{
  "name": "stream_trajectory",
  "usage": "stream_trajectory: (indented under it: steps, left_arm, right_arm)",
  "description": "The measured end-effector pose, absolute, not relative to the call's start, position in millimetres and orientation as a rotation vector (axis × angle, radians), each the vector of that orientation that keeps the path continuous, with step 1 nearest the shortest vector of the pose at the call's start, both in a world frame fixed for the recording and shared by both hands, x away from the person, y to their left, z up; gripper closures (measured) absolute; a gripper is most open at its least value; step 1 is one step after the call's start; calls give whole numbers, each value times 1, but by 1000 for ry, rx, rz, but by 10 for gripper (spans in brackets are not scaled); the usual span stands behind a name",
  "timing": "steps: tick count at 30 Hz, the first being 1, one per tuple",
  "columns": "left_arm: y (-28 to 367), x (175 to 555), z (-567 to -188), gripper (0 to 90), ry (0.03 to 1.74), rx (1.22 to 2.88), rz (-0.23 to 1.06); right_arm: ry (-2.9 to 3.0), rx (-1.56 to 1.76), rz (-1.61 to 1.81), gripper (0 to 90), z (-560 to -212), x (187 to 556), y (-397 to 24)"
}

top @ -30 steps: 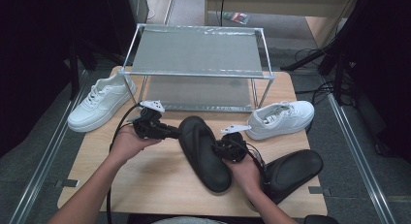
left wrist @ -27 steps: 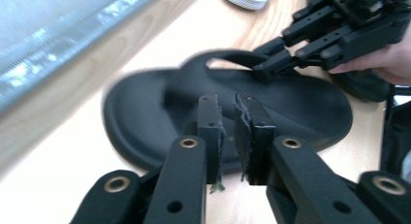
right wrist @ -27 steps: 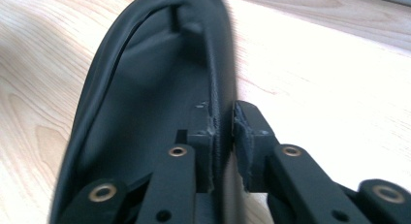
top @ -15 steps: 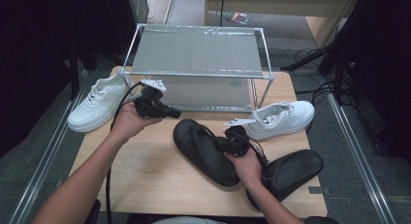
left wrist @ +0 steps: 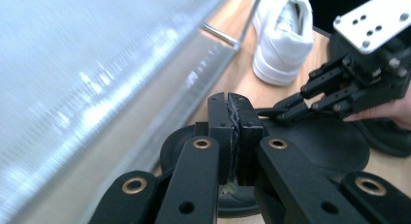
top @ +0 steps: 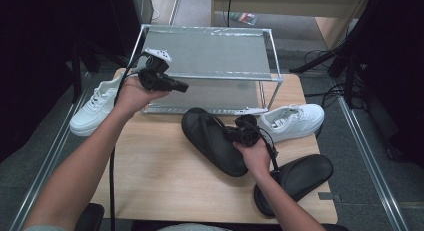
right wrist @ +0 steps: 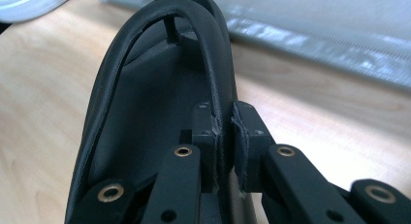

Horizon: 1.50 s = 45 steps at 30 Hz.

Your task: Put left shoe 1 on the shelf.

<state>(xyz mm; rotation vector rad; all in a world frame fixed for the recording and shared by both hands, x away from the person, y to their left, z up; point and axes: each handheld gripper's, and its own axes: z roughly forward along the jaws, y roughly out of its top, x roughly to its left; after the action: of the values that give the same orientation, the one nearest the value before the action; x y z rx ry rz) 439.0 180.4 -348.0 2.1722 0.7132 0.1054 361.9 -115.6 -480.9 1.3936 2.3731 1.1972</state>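
Flip-flop is gripped by its strap in the right gripper, lying on the table just before the rack; nothing has been shelved. Left gripper is held clenched and empty. Second sandal and both sneakers are left outside

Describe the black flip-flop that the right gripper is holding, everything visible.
The flip-flop is matte black, rubbery-looking, with a long oval sole and a Y-shaped thong strap rising from a toe post. It lies slantwise on the wooden table in front of the metal rack, toe toward the rack. The right gripper is shut on one side of the strap. A second black flip-flop lies apart, near the table's right edge.
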Motion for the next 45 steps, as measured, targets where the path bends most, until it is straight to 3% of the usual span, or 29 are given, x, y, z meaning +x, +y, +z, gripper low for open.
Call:
stream_trajectory:
  steps: [15, 31, 39, 45]
  left_arm:
    - [182, 492, -341, 886, 807, 2190, 170]
    - [185, 499, -352, 891, 769, 2198, 194]
    - [186, 499, -354, 900, 760, 2186, 172]
    - [186, 500, -354, 900, 770, 2185, 186]
  right_arm:
    - [2259, 1492, 1176, 822, -490, 405, -105]
    - [2099, 1559, 1142, 820, -508, 428, -82]
    - [2093, 1525, 1174, 698, -507, 431, -73]
    - [2109, 1454, 1167, 664, -496, 418, -83]
